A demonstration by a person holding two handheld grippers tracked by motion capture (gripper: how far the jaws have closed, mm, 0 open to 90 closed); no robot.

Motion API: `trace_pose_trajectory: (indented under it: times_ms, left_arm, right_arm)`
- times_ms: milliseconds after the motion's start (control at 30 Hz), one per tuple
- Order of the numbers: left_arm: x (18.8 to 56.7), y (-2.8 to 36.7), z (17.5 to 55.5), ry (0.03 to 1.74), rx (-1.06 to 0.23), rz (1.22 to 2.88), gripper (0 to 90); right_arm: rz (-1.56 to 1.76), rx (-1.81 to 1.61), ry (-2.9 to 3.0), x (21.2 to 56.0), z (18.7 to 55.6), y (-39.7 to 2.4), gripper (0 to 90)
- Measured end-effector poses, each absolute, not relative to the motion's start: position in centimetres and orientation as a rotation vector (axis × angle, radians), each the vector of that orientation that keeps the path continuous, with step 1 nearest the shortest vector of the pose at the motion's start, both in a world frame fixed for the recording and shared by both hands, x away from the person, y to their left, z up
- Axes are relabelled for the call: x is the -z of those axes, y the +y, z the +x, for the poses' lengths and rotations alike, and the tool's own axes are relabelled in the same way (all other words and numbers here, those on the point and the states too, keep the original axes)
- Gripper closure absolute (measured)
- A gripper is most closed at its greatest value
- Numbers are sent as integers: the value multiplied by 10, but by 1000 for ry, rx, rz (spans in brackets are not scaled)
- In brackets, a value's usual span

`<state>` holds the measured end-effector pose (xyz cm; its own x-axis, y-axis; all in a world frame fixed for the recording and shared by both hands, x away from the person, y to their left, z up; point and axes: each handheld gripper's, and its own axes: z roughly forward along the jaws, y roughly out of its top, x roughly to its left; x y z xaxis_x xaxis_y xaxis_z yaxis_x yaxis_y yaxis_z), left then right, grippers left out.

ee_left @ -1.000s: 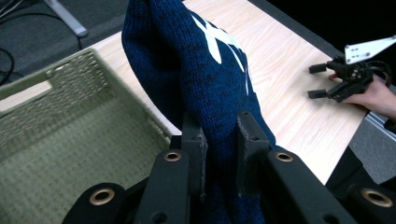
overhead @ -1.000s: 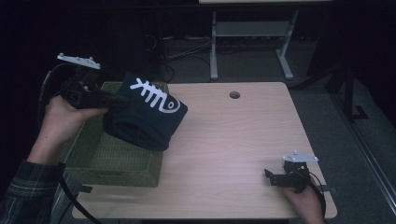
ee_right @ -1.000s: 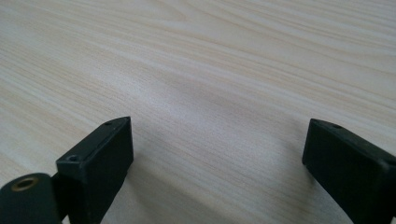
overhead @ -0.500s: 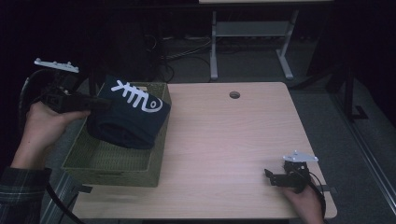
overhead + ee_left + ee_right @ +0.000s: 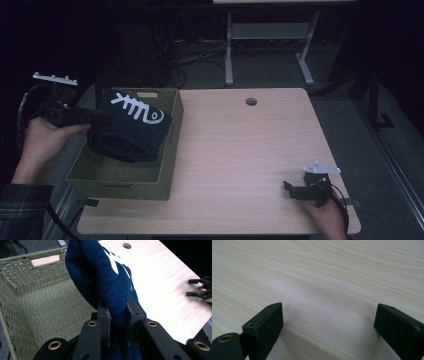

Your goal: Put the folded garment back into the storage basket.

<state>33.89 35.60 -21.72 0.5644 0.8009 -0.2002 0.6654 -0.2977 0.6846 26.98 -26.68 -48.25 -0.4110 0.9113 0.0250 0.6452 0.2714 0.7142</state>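
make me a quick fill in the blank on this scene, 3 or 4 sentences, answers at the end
1. The left gripper is shut on a dark ____ knitted garment with a white fishbone pattern.
2. The garment hangs over the woven green ____ at the left of the table.
3. The right gripper rests on the table with its jaws ____ and nothing between them.
4. Near the table's far edge is a small round ____.

Missing words: blue; basket; open; hole
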Motion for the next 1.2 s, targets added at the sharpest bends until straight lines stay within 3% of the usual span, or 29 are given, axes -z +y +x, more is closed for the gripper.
trace_pose_trajectory:
  times_ms: [867, 1200]
  left_arm:
    - [292, 367, 356, 1289, -85, 2014, 768]
    - [318, 372, 366, 1347, -84, 2046, 765]
  right_arm:
    - [1409, -925, 2156, 482, 270, -267, 84]
    - [1410, -925, 2156, 482, 270, -267, 84]
